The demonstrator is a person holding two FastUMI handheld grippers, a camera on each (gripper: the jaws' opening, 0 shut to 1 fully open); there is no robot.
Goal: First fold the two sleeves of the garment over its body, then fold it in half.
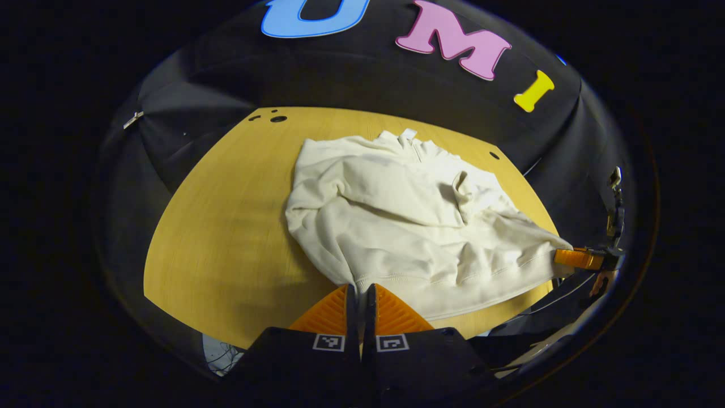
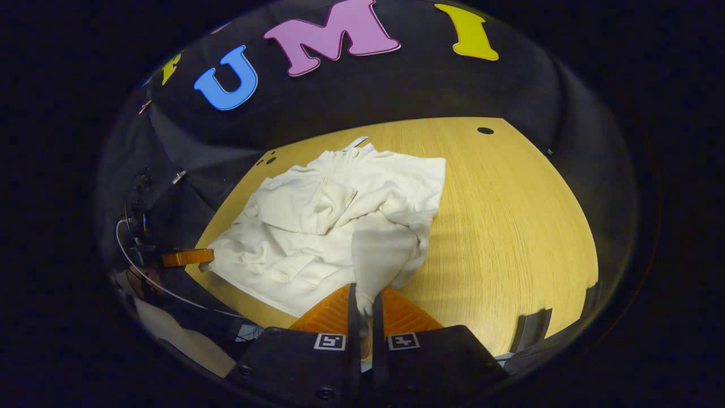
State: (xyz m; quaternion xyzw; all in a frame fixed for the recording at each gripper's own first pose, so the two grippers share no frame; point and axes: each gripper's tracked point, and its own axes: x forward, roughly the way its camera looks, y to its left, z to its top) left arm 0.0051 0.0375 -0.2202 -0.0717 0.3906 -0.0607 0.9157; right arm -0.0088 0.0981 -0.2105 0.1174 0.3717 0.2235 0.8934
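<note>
Currently pinching a raised fold of the garment [image 2: 317,226] in the right gripper [image 2: 365,309], fingers pressed together with the pale cloth running up from between them. Closing the left gripper [image 1: 361,292] the same way, fingers pressed together right at the hem [image 1: 396,279] and seeming to nip its edge, though hard to confirm how deep the cloth is going in. Holding both near corners of the garment, one at each side, well apart.

Lying just beyond on the yellow table [image 1: 226,226], spread toward the far edge, collar [image 1: 408,136] pointing away. Showing one sleeve [image 1: 396,198] already crossing over the body, with wrinkles gathering around it; judging the sleeve step as done and the fold in half as the step in hand.

Judging the fabric as soft, thick and rather light: sagging and bunching easily, not keeping any shape, not slipping much. Advising to be taking hold at the ribbed hem corners, where the cloth is firmer, and to be lifting both sides evenly toward the collar, avoiding dragging the sleeves out of place.
</note>
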